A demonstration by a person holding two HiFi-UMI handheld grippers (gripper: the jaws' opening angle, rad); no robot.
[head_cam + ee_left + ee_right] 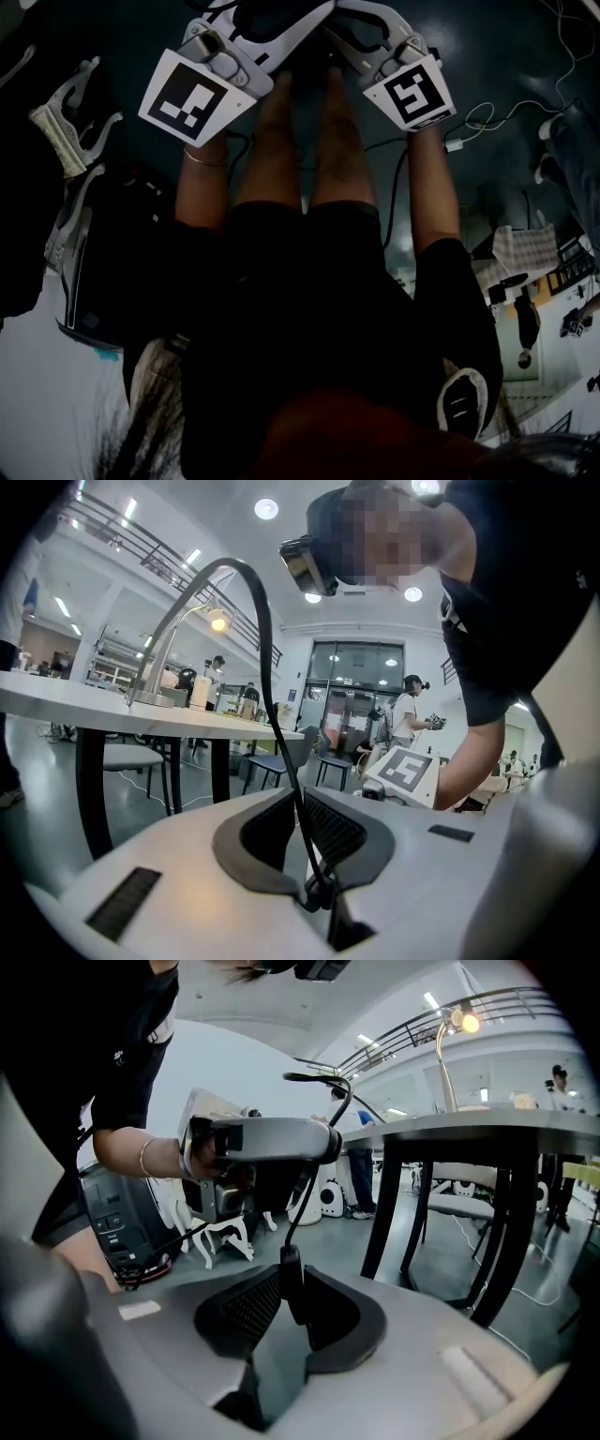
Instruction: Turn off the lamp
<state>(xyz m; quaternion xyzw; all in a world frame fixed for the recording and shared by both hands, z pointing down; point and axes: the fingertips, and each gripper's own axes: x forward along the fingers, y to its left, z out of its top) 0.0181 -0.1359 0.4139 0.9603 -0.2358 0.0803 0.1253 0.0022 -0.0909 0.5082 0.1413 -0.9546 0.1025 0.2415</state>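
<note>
On the table [56, 697] beyond both grippers, the lamp [178, 630] stands lit, its bulb glowing at the end of a bent silver neck. Its base is too small to make out. The head view is dark: only the person's legs, forearms and the 2 marker cubes [192, 94] show clearly, and both sets of jaws are cut off at the top edge. The left gripper [298, 832] is clenched on a thin black cable [261, 611] that arches up out of its jaws. The right gripper [281, 1307] grasps a black inline switch [284, 1274] on that cable, pads against its sides. Each cube bears a black-and-white square pattern. Print on a black case [112, 1227] on the floor is too small to read.
</note>
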